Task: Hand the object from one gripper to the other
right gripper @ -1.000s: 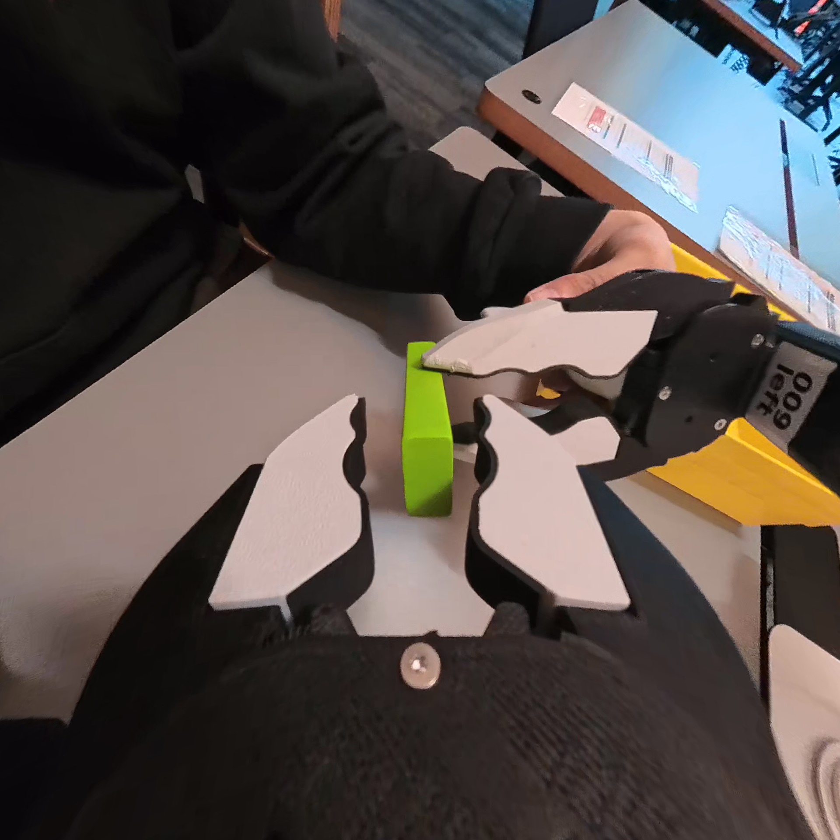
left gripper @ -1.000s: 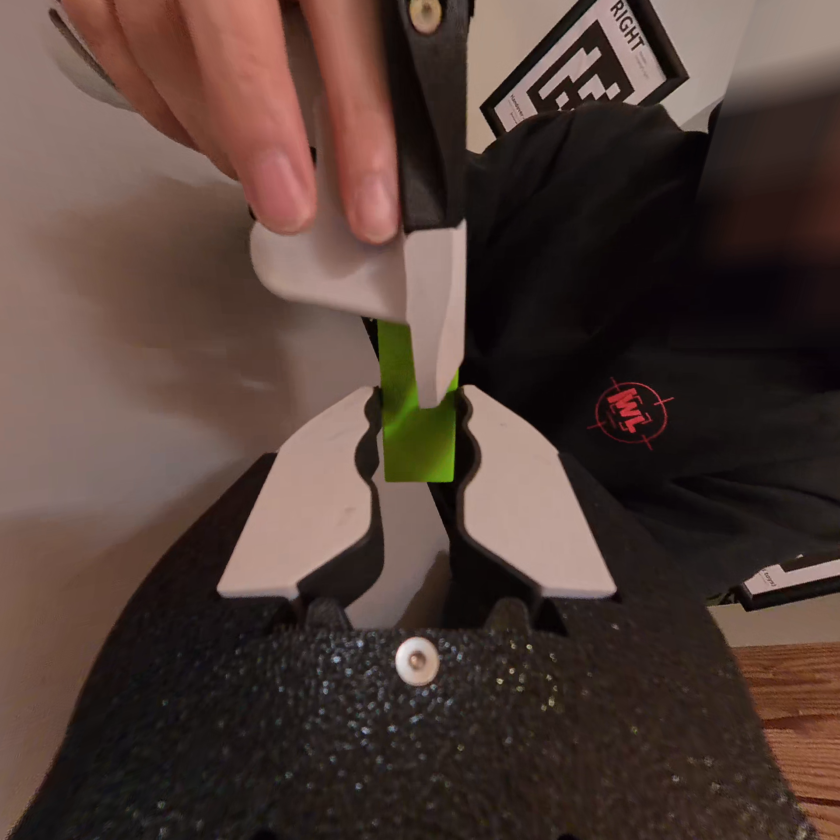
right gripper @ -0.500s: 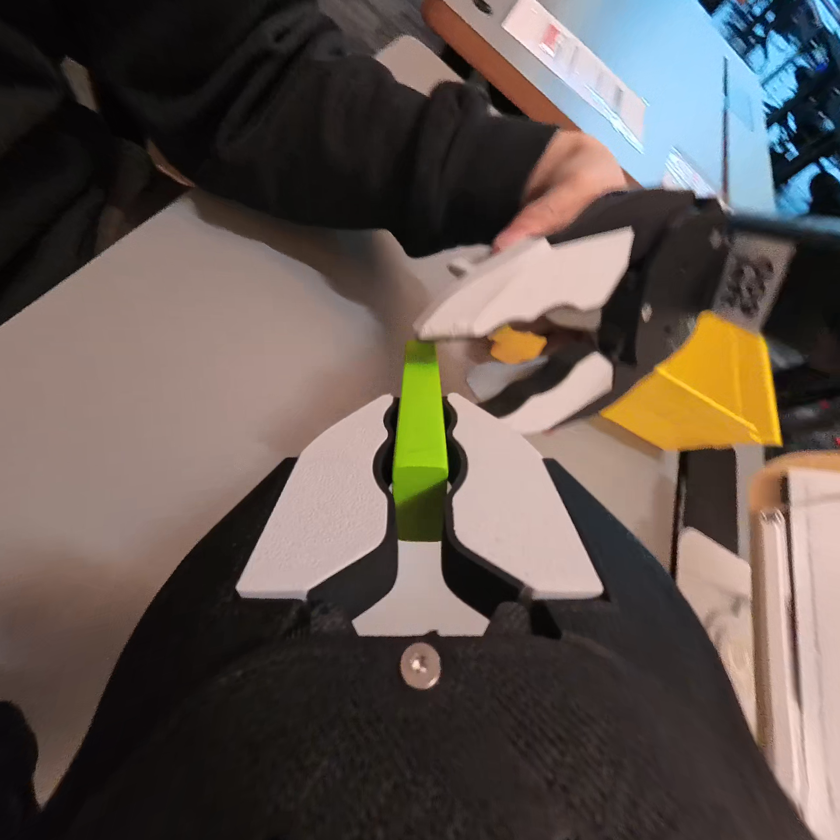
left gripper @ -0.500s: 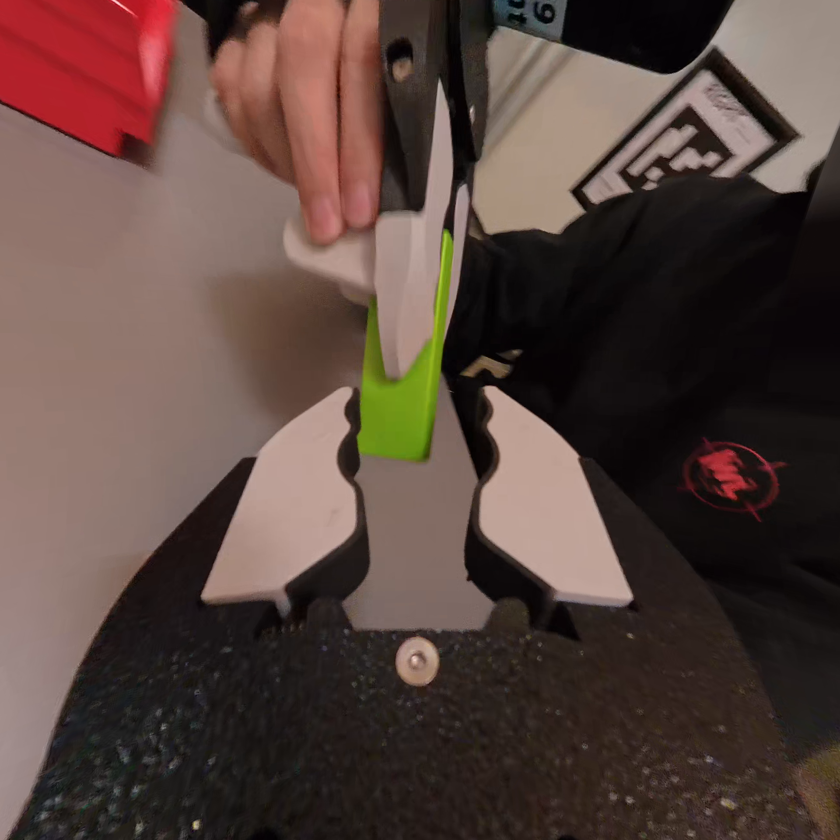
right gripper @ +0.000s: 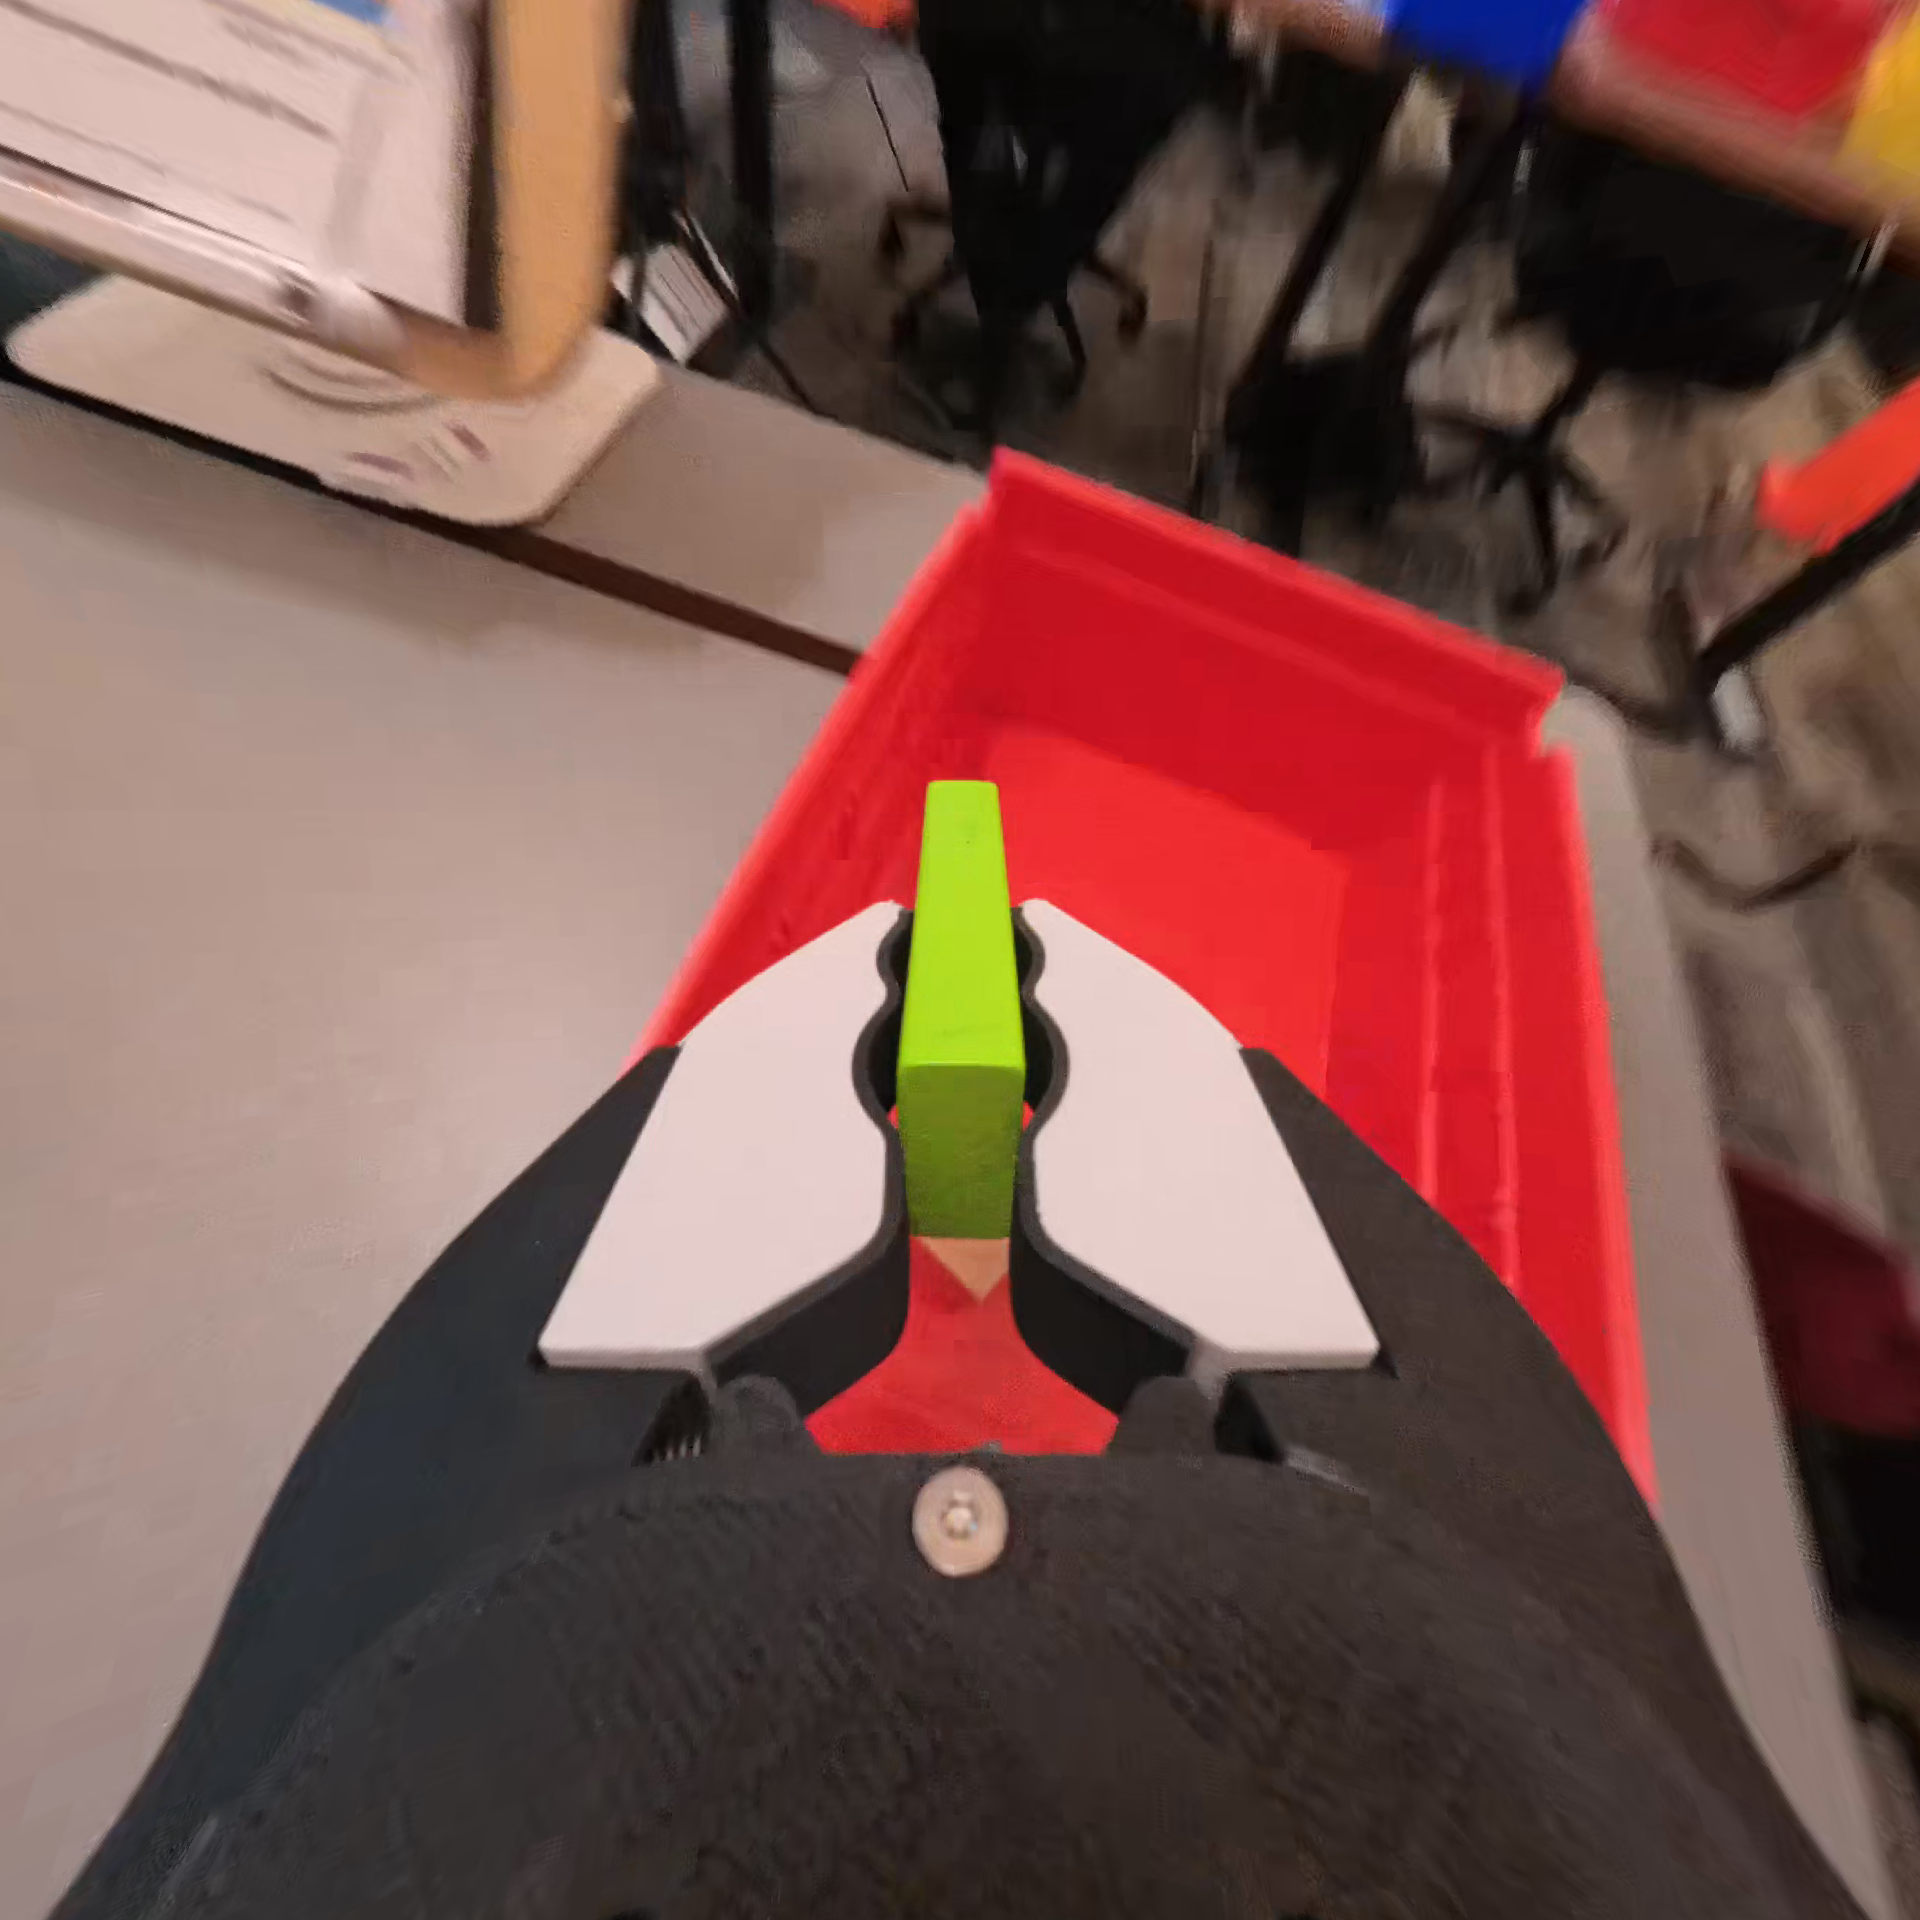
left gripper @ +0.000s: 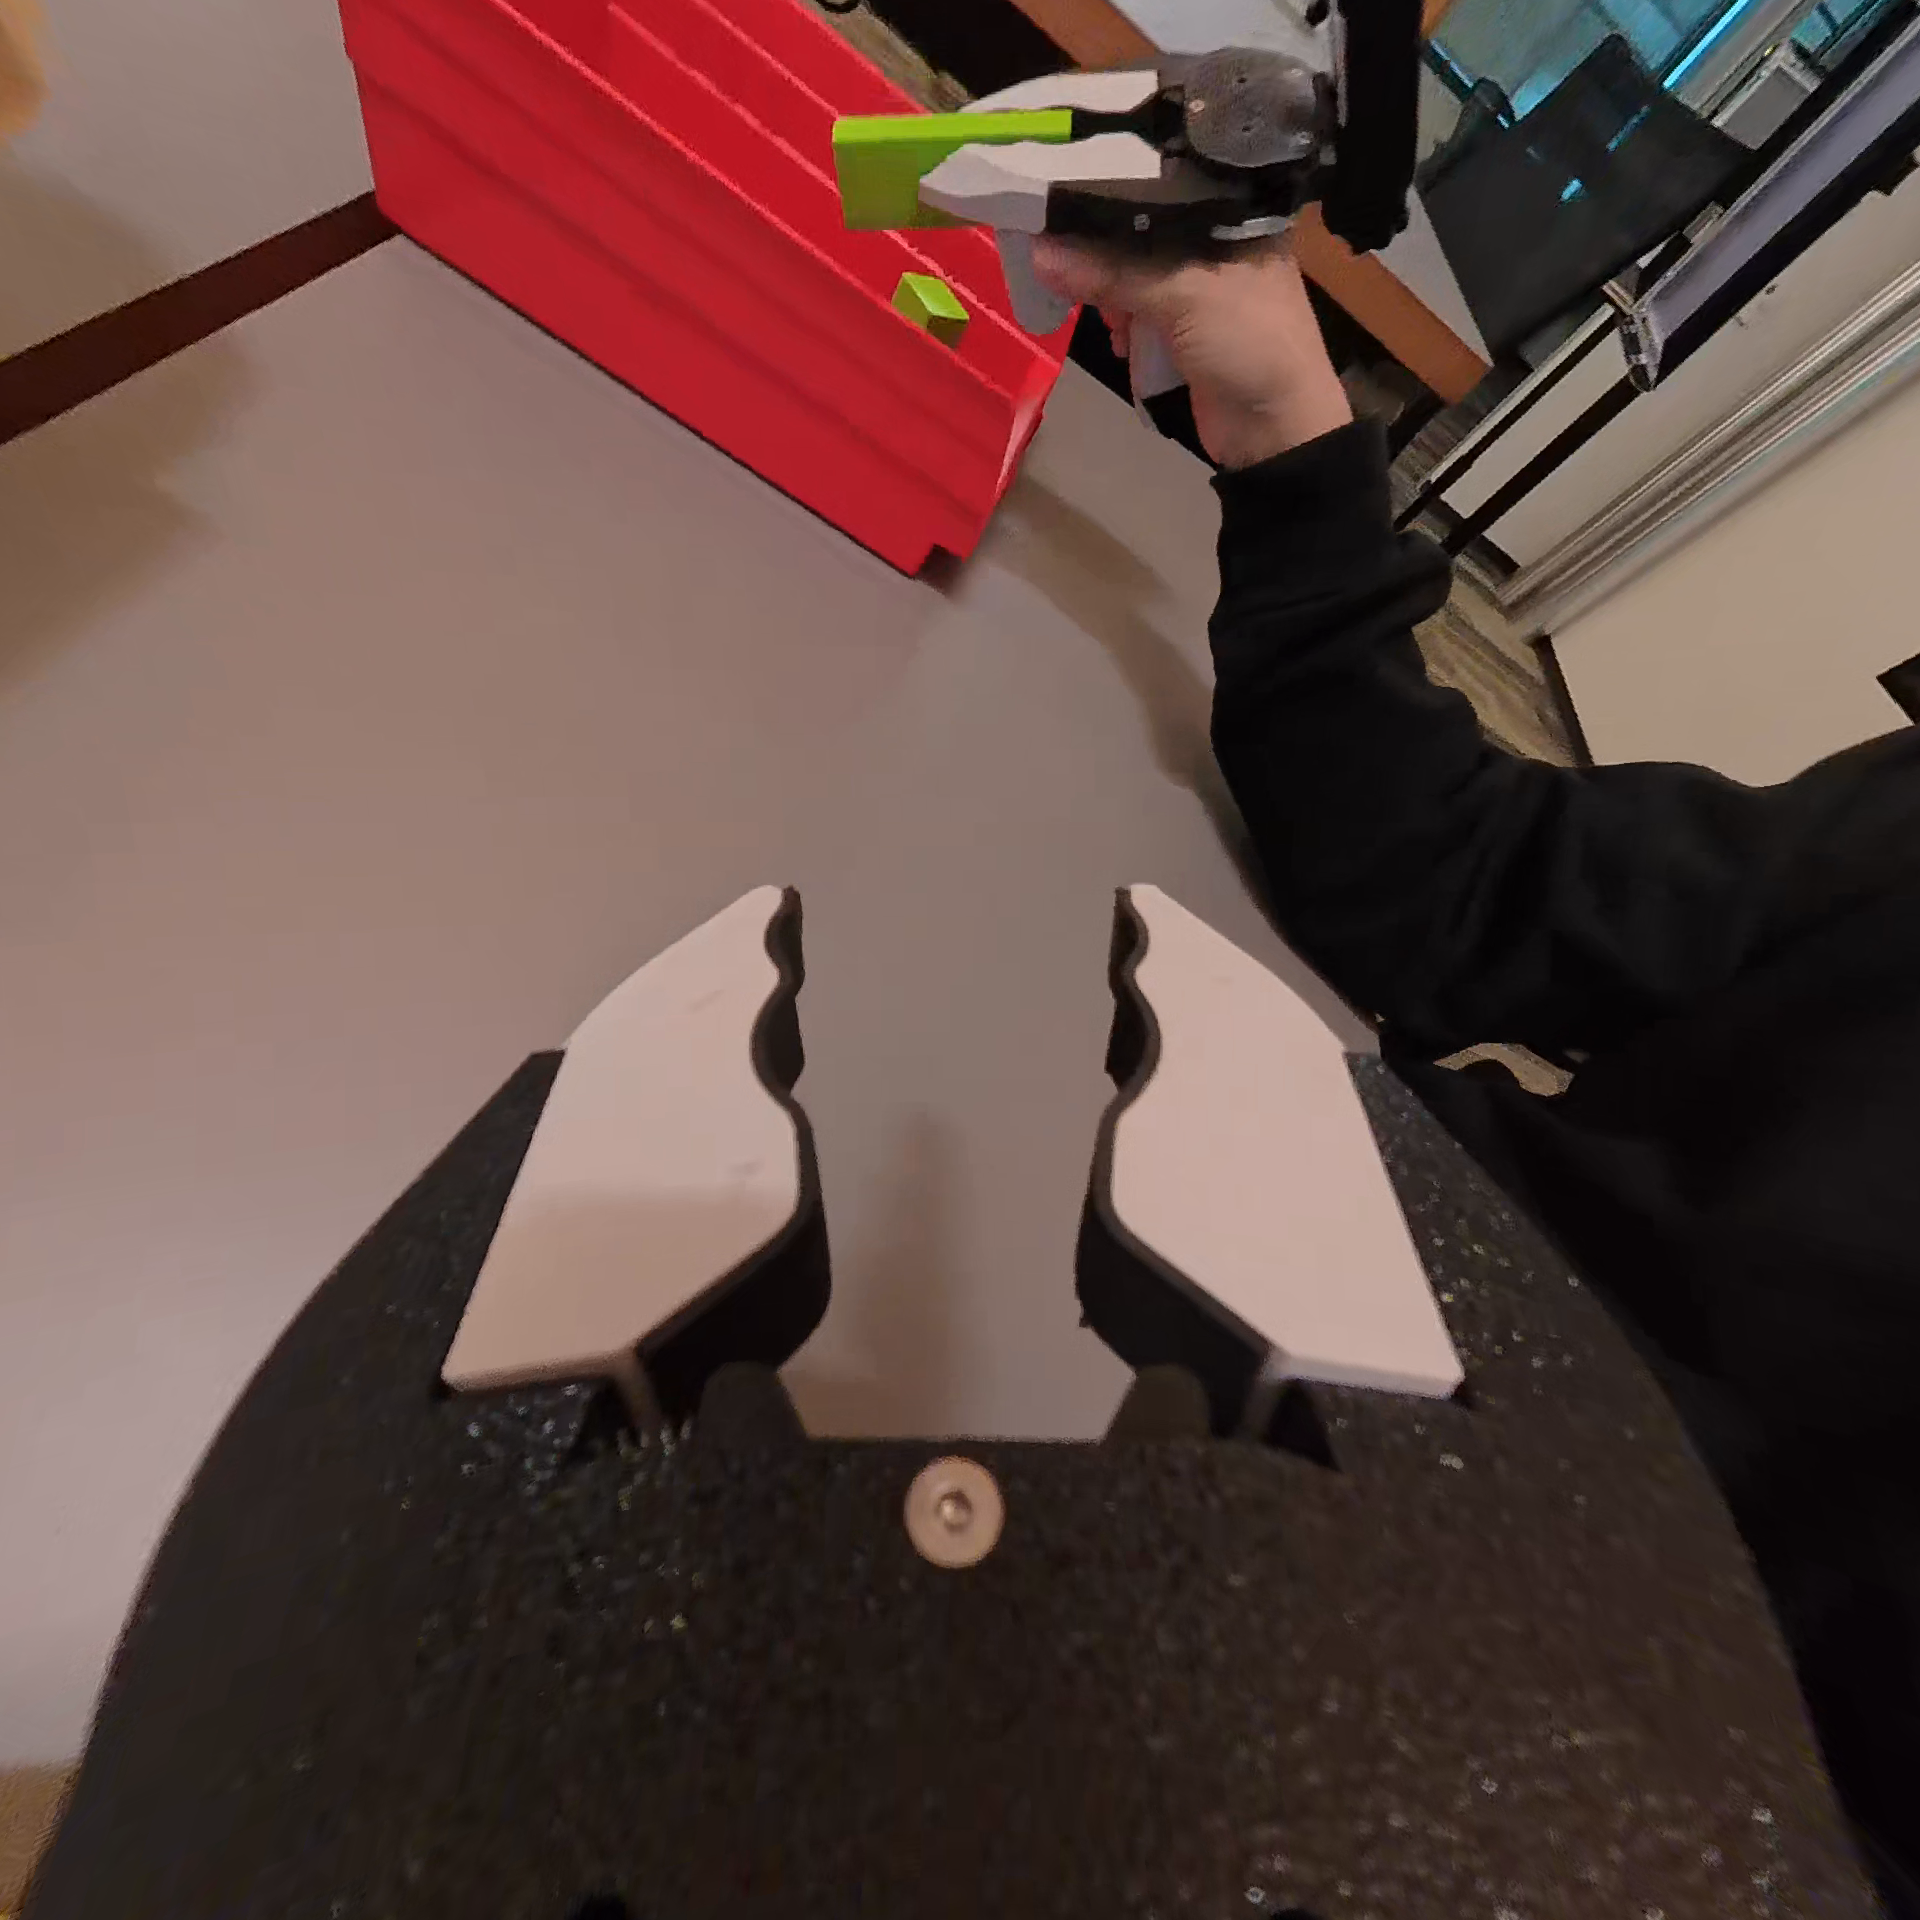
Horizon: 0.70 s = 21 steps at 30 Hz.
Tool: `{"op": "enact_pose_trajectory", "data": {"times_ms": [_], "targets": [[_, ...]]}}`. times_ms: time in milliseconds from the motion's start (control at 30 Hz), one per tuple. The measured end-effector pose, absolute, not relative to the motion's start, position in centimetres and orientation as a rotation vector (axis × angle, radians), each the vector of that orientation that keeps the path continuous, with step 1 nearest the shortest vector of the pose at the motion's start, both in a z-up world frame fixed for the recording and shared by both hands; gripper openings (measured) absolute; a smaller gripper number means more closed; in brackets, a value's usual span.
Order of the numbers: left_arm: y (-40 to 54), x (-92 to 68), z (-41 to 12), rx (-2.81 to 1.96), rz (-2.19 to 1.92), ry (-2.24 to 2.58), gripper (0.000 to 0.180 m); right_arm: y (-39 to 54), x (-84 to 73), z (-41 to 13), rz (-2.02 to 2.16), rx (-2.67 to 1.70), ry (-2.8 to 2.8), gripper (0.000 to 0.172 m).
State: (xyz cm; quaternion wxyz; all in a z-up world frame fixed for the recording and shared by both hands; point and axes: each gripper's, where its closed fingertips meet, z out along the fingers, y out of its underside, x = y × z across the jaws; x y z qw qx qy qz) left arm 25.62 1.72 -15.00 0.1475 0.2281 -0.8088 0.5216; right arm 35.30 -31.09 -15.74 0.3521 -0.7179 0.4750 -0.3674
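Note:
My right gripper [right gripper: 961, 914] is shut on a green block [right gripper: 961, 997]; both pads press its sides, and its far end sticks out past the fingertips over the red bin [right gripper: 1496, 935]. The left wrist view shows the same grip from the side: the right gripper [left gripper: 935, 156] holds the green block [left gripper: 894, 171] above the red bin [left gripper: 665, 239]. My left gripper [left gripper: 956, 904] is open and empty, low over the grey table [left gripper: 416, 727], well back from the bin.
A small green piece [left gripper: 930, 307] shows at the red bin's side. A person's hand [left gripper: 1195, 322] and black sleeve [left gripper: 1455, 831] reach in from the right. A white-based stand [right gripper: 416, 416] sits at the table's far edge; chairs and desks lie beyond. My right fingertips sit around 35 centimetres from my left ones.
My right gripper closed on the green block while my left gripper opened and let it go. The right gripper then carried the block away over the red bin; the left gripper drew back.

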Motion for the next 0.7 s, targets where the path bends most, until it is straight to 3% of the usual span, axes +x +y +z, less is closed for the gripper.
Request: {"op": "enact_pose_trajectory", "data": {"times_ms": [300, 333, 467, 700], "targets": [[1.1, 25.9, -15.4, 0.65, 1.514, -2.345, 0.052, -30.1, 37.1, -23.3, -0.763, -2.003, 1.305, 0.019], [1.1, 26.1, -15.3, 0.662, 1.523, -2.352, 0.052, -30.1, 37.3, -23.3, -0.778, -2.006, 1.309, 0.033], [1.8, 27.0, -14.4, 0.732, 1.598, -2.374, 0.052, -30.9, 37.2, -20.9, -0.876, -1.959, 1.344, 0.063], [6.9, 30.0, -11.3, 1.142, 1.761, -2.498, 0.052, -26.9, 36.0, -12.3, -0.93, -1.71, 1.132, 0.069]]}}
